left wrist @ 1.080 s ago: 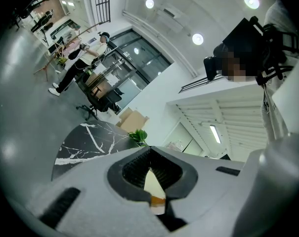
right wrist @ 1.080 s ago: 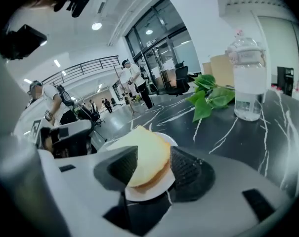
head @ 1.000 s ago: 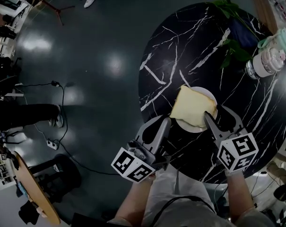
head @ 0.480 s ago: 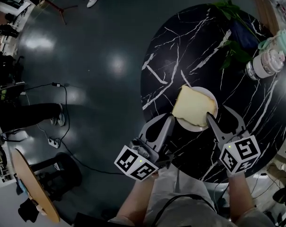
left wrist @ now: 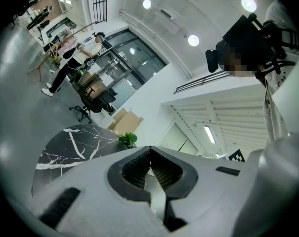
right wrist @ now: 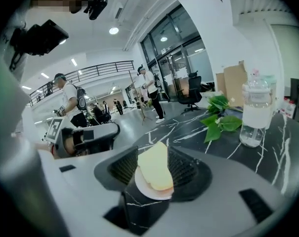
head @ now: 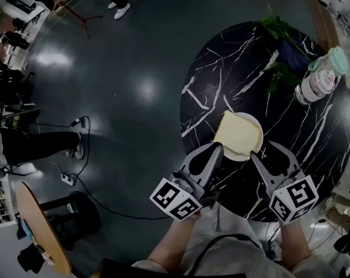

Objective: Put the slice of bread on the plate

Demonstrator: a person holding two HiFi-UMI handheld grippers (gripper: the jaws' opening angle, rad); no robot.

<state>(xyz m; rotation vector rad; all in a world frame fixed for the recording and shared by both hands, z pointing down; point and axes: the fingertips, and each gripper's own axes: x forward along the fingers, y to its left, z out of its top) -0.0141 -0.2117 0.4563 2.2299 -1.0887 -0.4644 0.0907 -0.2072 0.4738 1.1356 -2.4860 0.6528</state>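
**Bread on the plate, both grippers just short of it**

The slice of bread point(head: 238, 133) lies flat on a small white plate point(head: 242, 154) on the round black counter point(head: 232, 57), whose top is veined with white. The slice is pale yellow and squarish. It covers most of the plate and hangs a little over the rim on the side towards the open floor.

The person stands at the counter's near edge with a gripper in each hand. The right gripper point(head: 264, 149) has its jaws spread wide and grips nothing. Its nearer tip sits just beside the plate rim, apart from the bread. In the right gripper view, bread and plate show through the gap between the ribbed pads, beyond the jaws.

The left gripper point(head: 217, 148) points at the plate from the other side, its tip near the rim. Its jaws meet at the tips and leave only the diamond-shaped hollow between the pads, with nothing in it. In the left gripper view that hollow frames only the bright room.

At the far side of the counter stands a clear bottle point(head: 316, 83) with a pale green cap. Just beside it lies a leafy green sprig point(head: 279, 28). Both are well apart from the plate.
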